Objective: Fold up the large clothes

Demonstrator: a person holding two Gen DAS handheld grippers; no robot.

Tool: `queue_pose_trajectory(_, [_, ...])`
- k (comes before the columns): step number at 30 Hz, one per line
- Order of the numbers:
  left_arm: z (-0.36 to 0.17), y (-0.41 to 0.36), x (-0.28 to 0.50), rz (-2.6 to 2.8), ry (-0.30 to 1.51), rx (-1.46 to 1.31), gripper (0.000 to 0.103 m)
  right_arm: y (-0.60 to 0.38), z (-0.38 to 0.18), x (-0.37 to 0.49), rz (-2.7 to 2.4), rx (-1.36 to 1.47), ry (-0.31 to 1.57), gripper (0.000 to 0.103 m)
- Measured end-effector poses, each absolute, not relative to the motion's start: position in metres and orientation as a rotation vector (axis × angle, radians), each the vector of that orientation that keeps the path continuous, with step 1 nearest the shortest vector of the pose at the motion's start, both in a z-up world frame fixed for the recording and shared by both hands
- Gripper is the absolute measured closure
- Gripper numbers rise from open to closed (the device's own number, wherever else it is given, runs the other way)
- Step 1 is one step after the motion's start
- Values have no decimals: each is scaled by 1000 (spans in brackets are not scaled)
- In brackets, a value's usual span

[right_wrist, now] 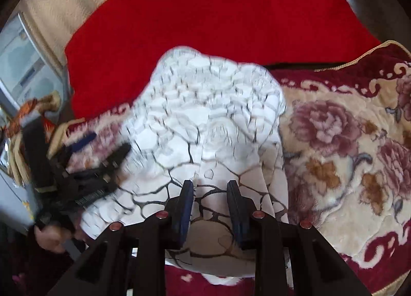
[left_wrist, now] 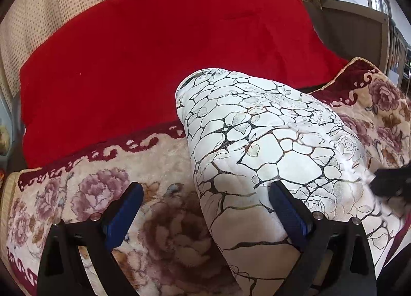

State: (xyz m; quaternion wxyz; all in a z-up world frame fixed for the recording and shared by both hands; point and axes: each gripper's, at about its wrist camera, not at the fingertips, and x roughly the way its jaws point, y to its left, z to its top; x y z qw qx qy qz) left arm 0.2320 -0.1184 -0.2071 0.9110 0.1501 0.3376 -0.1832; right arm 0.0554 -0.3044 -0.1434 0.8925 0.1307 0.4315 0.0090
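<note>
A white padded garment with a black cracked-stone pattern lies in a long fold on the floral blanket. My left gripper is open just above it, with its left finger over the blanket and its right finger over the garment. In the right wrist view the garment is blurred. My right gripper has its fingers narrowly apart with a fold of the garment between them. The left gripper shows at the garment's left edge, open.
A red blanket covers the far part of the bed. A beige dotted curtain hangs behind. A wooden rail stands at the right. A cabinet and clutter are at the left.
</note>
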Motion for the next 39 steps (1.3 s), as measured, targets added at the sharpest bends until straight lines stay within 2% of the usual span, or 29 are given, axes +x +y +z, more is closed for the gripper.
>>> queue_pose_trajectory(2, [-207,-118,231,-374,689,315,4,-310,-158,61,32,314,908,68])
queue_pose_trajectory(8, [-206,-117,232,-375,689,307,4,-315,-152,59,53,339,918,68])
queue_pose_trajectory(17, [-206,-117,231,-379,689,307,4,-321,-104,106,-20,287,835,67])
queue_pose_trajectory(20, [-206,-118,232,-381,688,307,4,-329,-118,138,-84,307,869,67])
queue_pose_trajectory(23, [-207,-120,232,-386,688,312,4,-341,-168,174,-90,372,988,67])
queue_pose_trajectory(25, [-207,-119,233,-384,683,313,4,-343,-182,178,-68,392,959,67])
queue_pose_trajectory(39, [-207,-117,232,-364,679,301,4,-335,-171,140,-98,374,894,66])
